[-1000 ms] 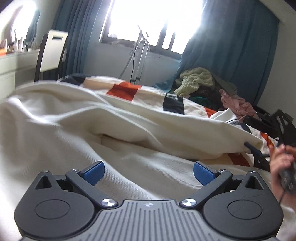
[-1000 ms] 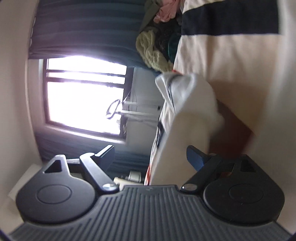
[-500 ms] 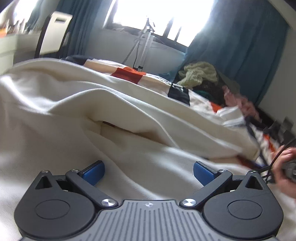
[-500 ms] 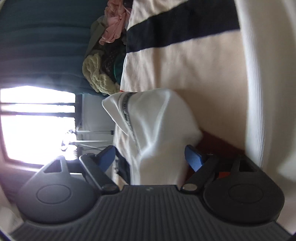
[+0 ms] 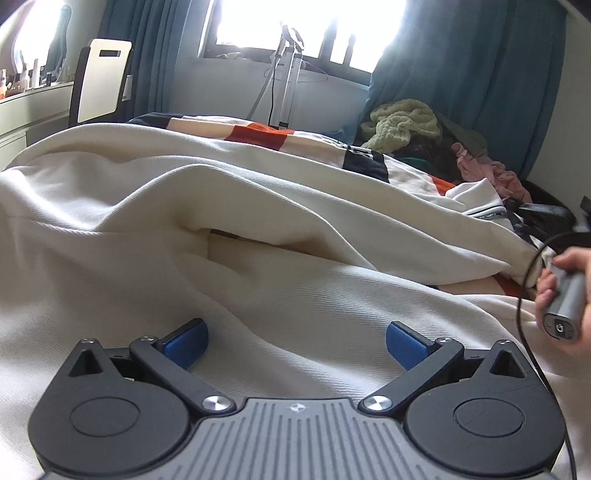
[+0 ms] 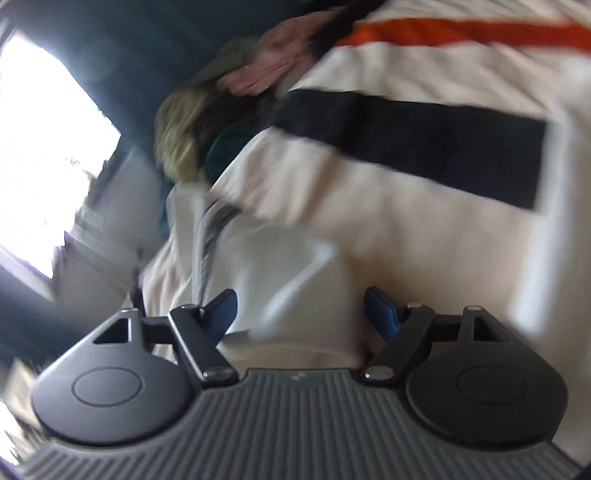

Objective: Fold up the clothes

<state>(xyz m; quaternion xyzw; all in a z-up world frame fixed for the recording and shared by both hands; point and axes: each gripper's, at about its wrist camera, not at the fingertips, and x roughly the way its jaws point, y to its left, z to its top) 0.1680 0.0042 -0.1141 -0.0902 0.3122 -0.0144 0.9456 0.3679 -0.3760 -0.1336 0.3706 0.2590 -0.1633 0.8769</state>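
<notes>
**Cream garment spread on the bed, both grippers spread wide**

Nearest in the left wrist view, the left gripper (image 5: 296, 341) hovers low over the cream garment (image 5: 147, 229), its 2 blue-tipped fingers (image 5: 186, 341) set wide apart with nothing between them but the cloth lying below. The garment fills the near and middle ground in broad soft folds, with 1 long ridge running from the left toward the right and a shadowed hollow under it.

At the right edge a hand (image 5: 561, 291) grips a grey handle, a black cable looping beside it, close to the garment's right corner.

In the blurred, tilted right wrist view, the right gripper (image 6: 301, 312) also has its jaws spread; a fold of white cloth (image 6: 291, 288) sits between the fingers, and I cannot tell whether either finger touches it.

Beyond the garment lies a striped cover (image 5: 258, 134) with cream, orange and black blocks. At the far right of the bed sits a heap of clothes (image 5: 424, 129), a pale yellow-green knit on top and something pink beside it. Farthest off are teal curtains (image 5: 469, 74), a bright window (image 5: 295, 26) and, at the far left, a white chair (image 5: 103, 79).
</notes>
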